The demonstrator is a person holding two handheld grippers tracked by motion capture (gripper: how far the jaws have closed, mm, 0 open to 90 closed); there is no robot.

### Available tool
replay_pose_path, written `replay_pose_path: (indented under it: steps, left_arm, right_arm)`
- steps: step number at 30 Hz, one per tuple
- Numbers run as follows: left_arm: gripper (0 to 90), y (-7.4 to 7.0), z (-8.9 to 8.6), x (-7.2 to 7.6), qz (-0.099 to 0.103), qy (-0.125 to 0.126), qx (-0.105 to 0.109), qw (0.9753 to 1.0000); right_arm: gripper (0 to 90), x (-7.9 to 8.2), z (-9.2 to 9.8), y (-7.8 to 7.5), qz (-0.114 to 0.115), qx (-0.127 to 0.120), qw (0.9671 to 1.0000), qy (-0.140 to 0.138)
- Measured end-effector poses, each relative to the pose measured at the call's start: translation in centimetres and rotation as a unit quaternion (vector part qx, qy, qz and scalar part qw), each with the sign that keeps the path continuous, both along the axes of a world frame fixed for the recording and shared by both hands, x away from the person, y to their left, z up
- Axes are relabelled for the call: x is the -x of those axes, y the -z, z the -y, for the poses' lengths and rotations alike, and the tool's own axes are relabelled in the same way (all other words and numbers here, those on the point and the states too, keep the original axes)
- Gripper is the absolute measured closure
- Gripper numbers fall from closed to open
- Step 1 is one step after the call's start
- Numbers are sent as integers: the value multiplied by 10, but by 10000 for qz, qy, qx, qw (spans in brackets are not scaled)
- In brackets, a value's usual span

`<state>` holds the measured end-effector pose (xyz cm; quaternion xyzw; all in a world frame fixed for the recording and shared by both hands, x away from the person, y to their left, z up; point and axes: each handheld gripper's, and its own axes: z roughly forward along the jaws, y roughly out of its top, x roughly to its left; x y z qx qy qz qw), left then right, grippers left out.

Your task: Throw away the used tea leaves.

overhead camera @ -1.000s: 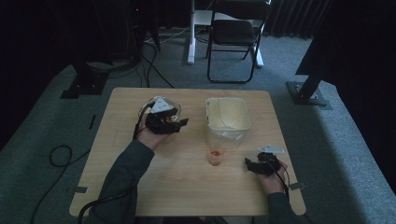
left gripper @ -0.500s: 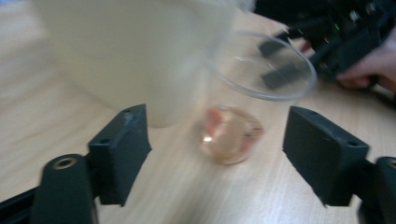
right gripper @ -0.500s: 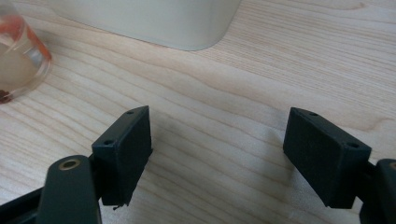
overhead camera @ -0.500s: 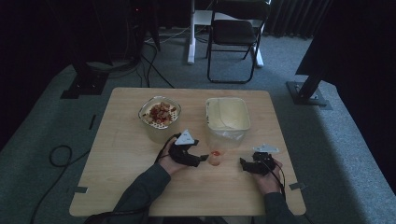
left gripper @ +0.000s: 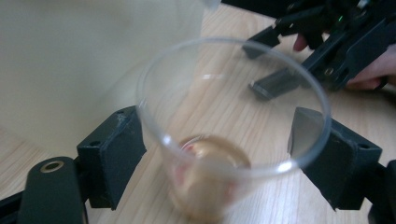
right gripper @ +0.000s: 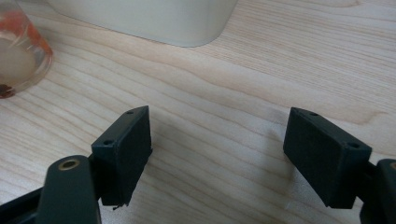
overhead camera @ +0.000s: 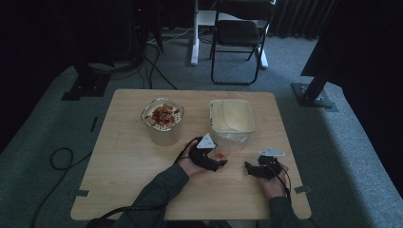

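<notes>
Your left hand-held gripper (left gripper: pixel 219 154) had its jaws spread either side of the clear cup (left gripper: pixel 224 140), one pad near each wall; whether they touched it, you could not tell. The cup stood on the table (overhead camera: pixel 123 161), just in front of the cream tub (overhead camera: pixel 231 116), with reddish residue at its bottom. Closing hard could have buckled the thin wall or popped the cup out; closing off-centre could have tipped it and spilled the dregs. Your right hand-held gripper (right gripper: pixel 217 149) sat low over bare wood nearby, jaws wide apart and holding nothing. The tub crowded the far side, and the food-filled bowl (overhead camera: pixel 162 116) stood further left, clear of your path.
</notes>
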<state>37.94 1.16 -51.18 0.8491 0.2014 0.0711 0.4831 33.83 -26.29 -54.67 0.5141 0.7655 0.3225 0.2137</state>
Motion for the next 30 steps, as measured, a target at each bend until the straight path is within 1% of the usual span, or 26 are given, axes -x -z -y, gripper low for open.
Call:
replay_pose_path:
  steps: [2, 6, 9, 12, 14, 16, 22, 23, 25, 28, 30]
  left_arm:
    - [216, -2, 2, 1, 62, 13, 66, 10000]
    - [242, -3, 4, 1, 126, -36, 36, 9999]
    - [249, -1, 2, 2, 150, -61, 74, 9998]
    - [256, 2, 1, 1, 163, -116, 30, 9998]
    - [285, 2, 1, 1, 185, -145, 30, 9997]
    - [302, 1, 2, 2, 247, -169, -18, 9995]
    - [319, 2, 1, 0, 245, -225, 4, 9994]
    - [319, 1, -1, 1, 296, -255, -33, 9992]
    - [327, 0, -4, 2, 313, -265, -60, 9991]
    - [328, 0, -8, 1, 276, -260, -38, 9993]
    - [328, -2, -16, 0, 246, -323, -2, 9992]
  right_arm:
    - [228, 0, 0, 0, 9, -7, 10000, -7]
    - [228, 1, 1, 1, 22, -17, 10000, -11]
    - [228, 1, 1, 1, 44, -27, 10000, -13]
    - [228, 2, 1, 1, 45, -27, 10000, -18]
    - [228, 2, 1, 1, 52, -25, 10000, -23]
    - [228, 2, 1, 1, 48, -28, 10000, -22]
    - [228, 2, 1, 1, 54, -31, 10000, -28]
    - [228, 2, 2, 1, 55, -30, 10000, -31]
    - [228, 2, 2, 1, 60, -36, 10000, -34]
    - [228, 2, 2, 1, 63, -37, 10000, -36]
    - [227, 2, 2, 2, 75, -42, 10000, -39]
